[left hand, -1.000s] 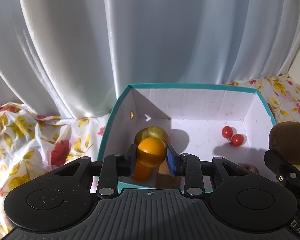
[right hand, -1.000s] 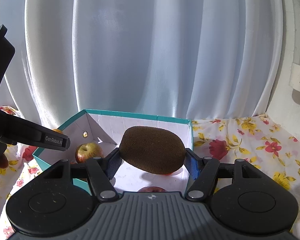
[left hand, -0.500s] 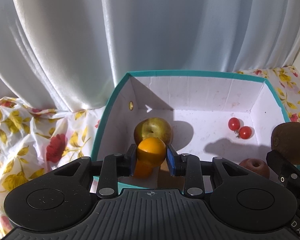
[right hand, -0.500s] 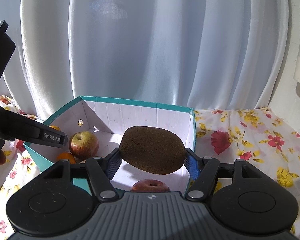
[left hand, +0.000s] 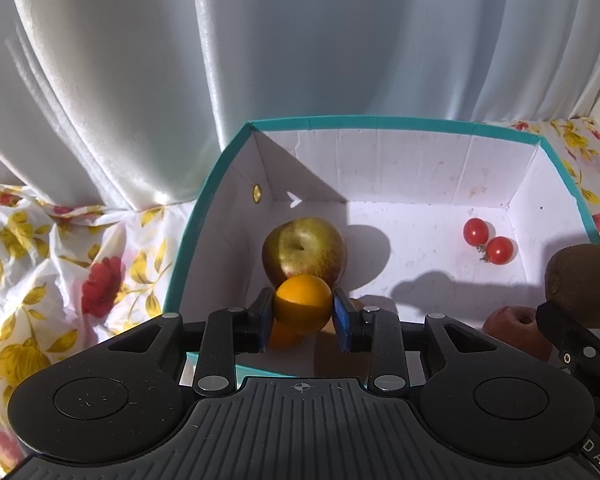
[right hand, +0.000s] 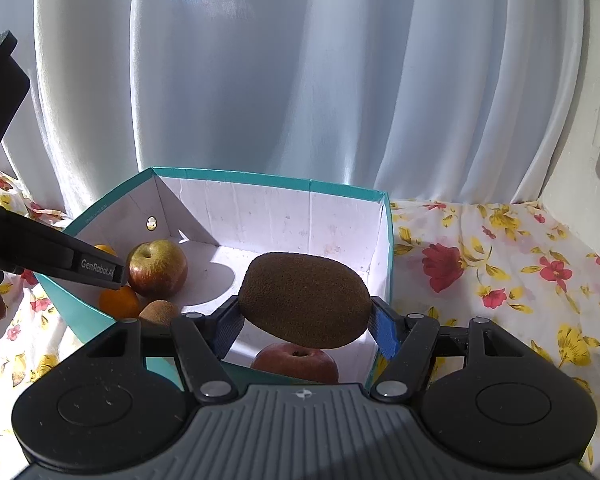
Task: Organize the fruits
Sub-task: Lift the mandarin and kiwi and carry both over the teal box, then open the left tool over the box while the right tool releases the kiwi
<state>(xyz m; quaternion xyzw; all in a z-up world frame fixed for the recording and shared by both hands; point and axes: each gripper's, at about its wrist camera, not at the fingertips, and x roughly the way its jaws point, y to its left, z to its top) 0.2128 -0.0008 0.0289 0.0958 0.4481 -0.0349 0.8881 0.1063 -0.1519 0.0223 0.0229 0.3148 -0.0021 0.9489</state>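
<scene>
The left gripper (left hand: 303, 314) pinches a small orange (left hand: 303, 307) just over the box's (left hand: 380, 123) near-left corner, an apple (left hand: 304, 250) at 12 o'clock. The right gripper (right hand: 305, 322) clamps a kiwi (right hand: 304, 300) above a red apple (right hand: 296, 362). Released from here, I judge the kiwi could land on that apple and bruise or roll; the orange could strike the fruit beneath.

A small orange (left hand: 303, 303) sits pinched between the left fingers (left hand: 262, 318), glossy, above the teal-rimmed white box (left hand: 380, 123). A fuzzy brown kiwi (right hand: 305, 299) lies crosswise between the right fingers (right hand: 384, 330) — tilted, over a red apple (right hand: 296, 362). Beyond the left fingertips rests a yellow-red apple (left hand: 304, 251); two cherry tomatoes (left hand: 488, 241) lie far right.
</scene>
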